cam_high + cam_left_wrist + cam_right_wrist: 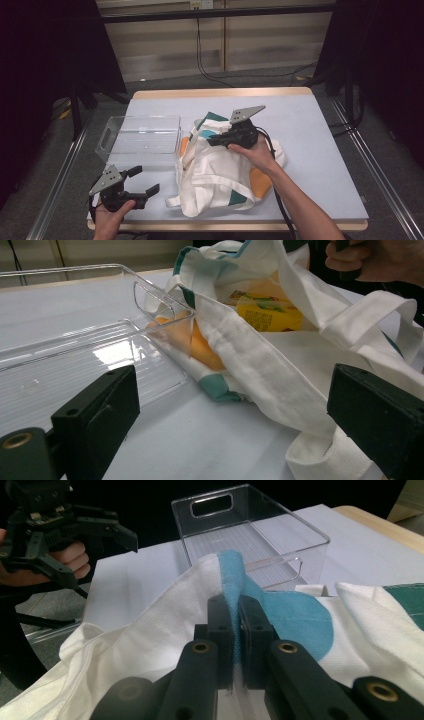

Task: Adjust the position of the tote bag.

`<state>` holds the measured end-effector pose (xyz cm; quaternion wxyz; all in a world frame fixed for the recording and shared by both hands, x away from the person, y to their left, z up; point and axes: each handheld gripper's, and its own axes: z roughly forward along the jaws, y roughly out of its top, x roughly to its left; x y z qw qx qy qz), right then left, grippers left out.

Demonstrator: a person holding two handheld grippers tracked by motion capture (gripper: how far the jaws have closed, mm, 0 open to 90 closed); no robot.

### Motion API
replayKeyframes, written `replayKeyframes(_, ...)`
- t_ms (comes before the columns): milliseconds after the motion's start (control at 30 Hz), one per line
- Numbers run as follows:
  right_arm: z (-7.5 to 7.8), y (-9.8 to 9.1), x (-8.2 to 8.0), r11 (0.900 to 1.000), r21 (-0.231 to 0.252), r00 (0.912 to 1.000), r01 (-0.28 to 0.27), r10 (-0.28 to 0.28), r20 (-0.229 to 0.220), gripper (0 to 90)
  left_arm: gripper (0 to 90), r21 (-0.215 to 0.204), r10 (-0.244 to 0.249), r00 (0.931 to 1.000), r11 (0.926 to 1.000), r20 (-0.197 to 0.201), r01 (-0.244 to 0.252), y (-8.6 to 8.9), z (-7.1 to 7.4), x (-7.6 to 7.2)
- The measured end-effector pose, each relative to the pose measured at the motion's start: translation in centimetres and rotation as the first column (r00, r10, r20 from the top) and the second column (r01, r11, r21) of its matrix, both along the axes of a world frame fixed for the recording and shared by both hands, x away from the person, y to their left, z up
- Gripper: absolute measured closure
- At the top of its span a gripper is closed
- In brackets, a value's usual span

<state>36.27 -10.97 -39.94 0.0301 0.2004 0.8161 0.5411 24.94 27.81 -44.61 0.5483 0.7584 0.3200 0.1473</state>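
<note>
A white cloth tote bag [220,170] with teal and orange patches lies crumpled in the middle of the table. My right gripper [210,141] is at the bag's far left part. In the right gripper view its jaws [236,615] are shut on a raised fold of the bag's blue-patched cloth [280,615]. My left gripper [145,180] is held at the table's front left corner, open and holding nothing. Its jaws [235,390] point at the bag's near strap [260,370]. A yellow carton [267,312] shows inside the bag's mouth.
A clear plastic bin [107,137] with cut-out handles stands left of the bag, touching it; nothing is in it [260,525]. The light blue table top [320,135] stretches out right of the bag. Black stands and cables surround the table.
</note>
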Motion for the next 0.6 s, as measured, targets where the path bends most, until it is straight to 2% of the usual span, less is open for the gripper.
replayKeyframes(233, 0.8, -1.7, -0.6, 0.9988, 0.047, 0.9998, 0.013, -0.014, 0.016, 86.6, 6.5, 0.006, -0.002, 1.0, 1.0, -0.004, 0.002, -0.2, -0.1, 0.1)
replayKeyframes(433, 1.3, -2.7, -1.0, 0.9983, 0.056, 0.9996, 0.015, -0.016, 0.025, 86.7, 6.5, -0.019, -0.017, 0.9997, 0.9997, -0.015, 0.017, -0.3, -0.2, 0.2)
replayKeyframes(600, 1.8, -4.3, -1.7, 0.9956, 0.088, 0.9985, 0.032, -0.036, 0.042, 86.8, 6.5, -0.004, -0.009, 0.9999, 1.0, -0.01, 0.009, -0.2, -0.1, 0.1)
